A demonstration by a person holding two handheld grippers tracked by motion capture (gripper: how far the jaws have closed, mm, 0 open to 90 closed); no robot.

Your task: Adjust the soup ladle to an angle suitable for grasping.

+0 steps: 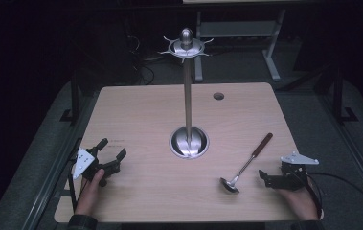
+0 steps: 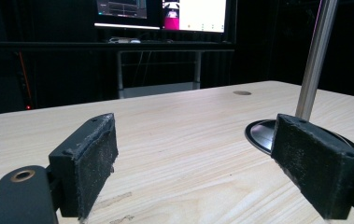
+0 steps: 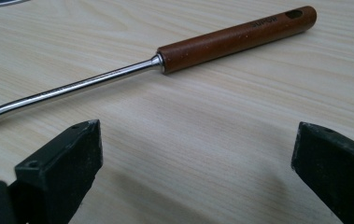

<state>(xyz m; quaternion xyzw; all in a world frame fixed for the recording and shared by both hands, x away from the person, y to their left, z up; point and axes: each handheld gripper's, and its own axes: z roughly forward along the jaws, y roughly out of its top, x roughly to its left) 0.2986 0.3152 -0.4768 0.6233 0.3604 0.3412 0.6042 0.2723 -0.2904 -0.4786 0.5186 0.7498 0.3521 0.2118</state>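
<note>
Both spread, empty: left hand-held gripper (image 1: 108, 155), right hand-held gripper (image 1: 268, 179). Ladle (image 1: 246, 165) flat on counter (image 1: 145, 110), just beside right. Risk: round handle rolling from pinch; stand (image 1: 187, 96) knocked.

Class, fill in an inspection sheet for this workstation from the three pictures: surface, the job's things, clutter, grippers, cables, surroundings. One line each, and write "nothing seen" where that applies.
Surface: pale wooden table with a round hole near its far edge.
Job's things: steel rack, an upright pole on a round base with hooks on top, all empty; ladle with a brown wooden handle lying flat at the near right, bowl towards the person.
Clutter: nothing seen.
Grippers: left gripper open and empty at the near left; right gripper open and empty beside the ladle, not touching it.
Cables: black cable trailing off the right gripper.
Surroundings: dark room; lit monitors and a desk frame behind.
</note>
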